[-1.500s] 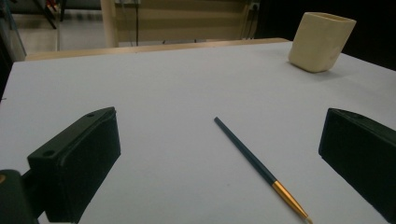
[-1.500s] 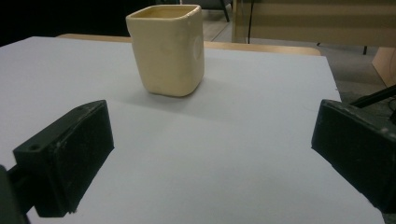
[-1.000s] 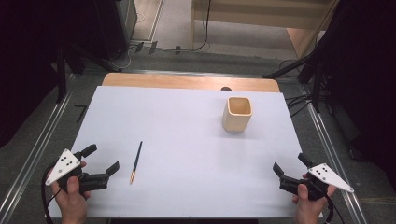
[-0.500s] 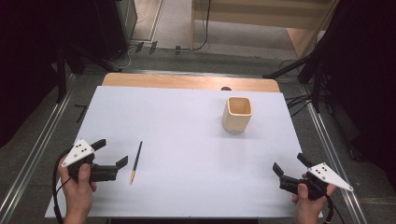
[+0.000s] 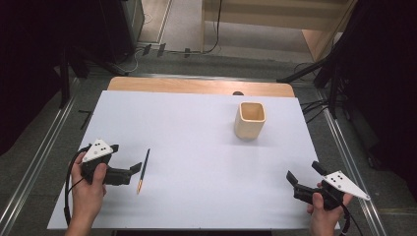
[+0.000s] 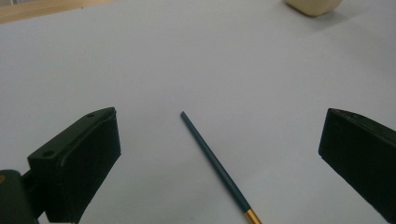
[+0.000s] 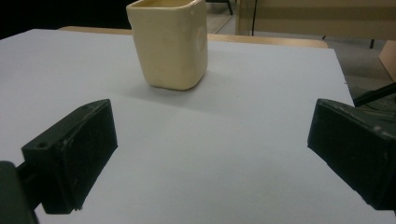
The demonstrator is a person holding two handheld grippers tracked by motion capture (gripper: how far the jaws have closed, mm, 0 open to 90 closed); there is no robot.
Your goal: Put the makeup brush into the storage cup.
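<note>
The left gripper (image 5: pixel 129 166) has its fingers (image 6: pixel 74 163) spread wide, nothing between them but bare worktop and the pencil (image 6: pixel 217 165), which lies flat in the gap and touches neither finger. In the left gripper view the pencil's dark teal shaft runs diagonally down to a gold band at the bottom edge, where it is cut off — its far tip cannot be seen there. The high view shows the whole pencil (image 5: pixel 143 170) just beside the left gripper's fingertips, gold end nearest the person, on the white worktop (image 5: pixel 187 132). The person's left hand (image 5: pixel 88 184) wraps the gripper body, hiding most of it under the grey plate. The right gripper (image 5: pixel 305 178) also stands wide open and holds nothing; its fingers (image 7: pixel 70 154) frame empty worktop, with the cream cup (image 7: pixel 169 43) farther ahead, upright, its rim partly cut off by the top edge so the inside is hard to judge there. From above the cup (image 5: pixel 250 119) sits toward the far right of the worktop, well apart from both grippers and from the pencil. The right hand (image 5: pixel 324 214) runs off the bottom edge.
</note>
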